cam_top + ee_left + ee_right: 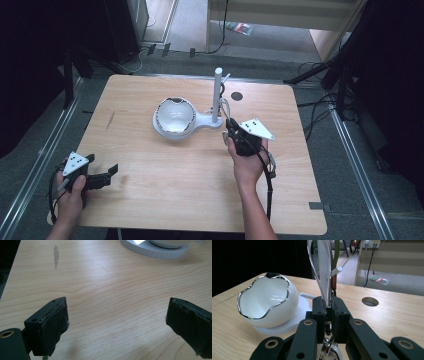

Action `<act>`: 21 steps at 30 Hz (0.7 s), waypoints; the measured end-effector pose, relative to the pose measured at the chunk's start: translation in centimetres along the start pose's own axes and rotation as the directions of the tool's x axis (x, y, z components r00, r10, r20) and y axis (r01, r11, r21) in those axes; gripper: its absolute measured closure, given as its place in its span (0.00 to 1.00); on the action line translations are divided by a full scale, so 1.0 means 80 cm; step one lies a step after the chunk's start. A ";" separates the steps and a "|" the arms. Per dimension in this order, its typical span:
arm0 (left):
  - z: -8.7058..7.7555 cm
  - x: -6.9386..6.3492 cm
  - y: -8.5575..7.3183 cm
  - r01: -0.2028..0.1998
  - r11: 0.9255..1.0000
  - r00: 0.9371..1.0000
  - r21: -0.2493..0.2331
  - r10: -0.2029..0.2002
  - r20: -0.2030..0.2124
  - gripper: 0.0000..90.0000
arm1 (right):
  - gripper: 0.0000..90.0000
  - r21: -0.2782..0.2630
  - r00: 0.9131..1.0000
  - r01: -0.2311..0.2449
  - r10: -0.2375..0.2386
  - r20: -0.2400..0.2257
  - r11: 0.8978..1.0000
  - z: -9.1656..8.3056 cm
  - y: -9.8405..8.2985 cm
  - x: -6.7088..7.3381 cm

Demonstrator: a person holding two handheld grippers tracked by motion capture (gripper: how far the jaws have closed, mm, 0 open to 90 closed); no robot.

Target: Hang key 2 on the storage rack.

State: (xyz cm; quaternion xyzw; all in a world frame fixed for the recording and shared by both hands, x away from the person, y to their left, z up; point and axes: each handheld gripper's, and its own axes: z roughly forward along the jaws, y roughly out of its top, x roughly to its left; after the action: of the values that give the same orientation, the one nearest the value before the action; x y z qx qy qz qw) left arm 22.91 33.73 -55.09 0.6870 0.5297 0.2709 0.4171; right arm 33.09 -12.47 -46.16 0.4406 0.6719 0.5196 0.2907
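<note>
A: While the right gripper (231,134) stood closed on the silver chain (322,287) just beside the white post (217,95), which step was in hand?
B: Hanging it. The chain ran up along the post toward its peg (336,270).
A: And the left gripper (112,171)?
B: Open, empty, well apart from the post. The next move likely required lifting the loop over the peg

Bright tabletop, dark surrounds, soft shadows
</note>
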 end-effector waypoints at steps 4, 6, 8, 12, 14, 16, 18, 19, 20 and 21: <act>0.000 0.000 0.000 0.001 1.000 1.000 0.001 -0.001 0.002 0.05 | 0.93 0.008 1.000 -0.003 0.003 0.012 1.000 0.004 -0.003 -0.002; 0.000 0.000 0.000 0.000 1.000 1.000 0.002 0.000 0.002 0.05 | 0.93 0.009 1.000 -0.005 0.004 0.017 1.000 0.006 -0.004 -0.003; 0.000 0.000 0.000 0.001 1.000 1.000 0.001 -0.001 0.003 0.05 | 0.93 0.010 1.000 -0.008 0.008 0.021 1.000 0.007 -0.004 -0.004; 0.000 0.001 0.000 0.000 1.000 1.000 0.002 0.000 0.003 0.05 | 0.93 0.014 0.999 -0.008 0.007 0.031 1.000 0.011 -0.006 -0.006; 0.000 0.000 0.000 0.000 1.000 1.000 0.001 0.000 0.002 0.05 | 0.93 0.017 0.999 -0.009 0.009 0.034 1.000 0.013 -0.007 -0.007; 0.000 0.001 0.000 0.000 1.000 1.000 0.001 0.000 0.002 0.05 | 0.93 0.023 0.999 -0.014 0.013 0.037 1.000 0.015 -0.008 -0.008; 0.000 0.001 0.000 0.000 1.000 1.000 0.001 0.000 0.003 0.05 | 0.93 0.027 0.999 -0.012 0.011 0.040 1.000 0.016 -0.008 -0.009; 0.000 0.001 0.000 0.000 1.000 1.000 0.001 0.000 0.003 0.05 | 0.93 0.028 0.999 -0.014 0.012 0.042 1.000 0.017 -0.009 -0.010; 0.000 0.000 0.000 0.000 1.000 1.000 0.001 0.000 0.002 0.05 | 0.93 0.029 0.999 -0.015 0.014 0.045 0.999 0.018 -0.009 -0.010; 0.000 0.000 0.000 0.000 1.000 1.000 0.001 0.000 0.002 0.05 | 0.93 0.028 0.999 -0.015 0.013 0.047 0.999 0.019 -0.010 -0.011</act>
State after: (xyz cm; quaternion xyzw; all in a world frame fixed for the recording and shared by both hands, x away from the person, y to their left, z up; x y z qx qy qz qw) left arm 22.92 33.77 -55.08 0.6876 0.5293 0.2699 0.4173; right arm 34.55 -12.65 -47.38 0.4614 0.6692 0.5015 0.2962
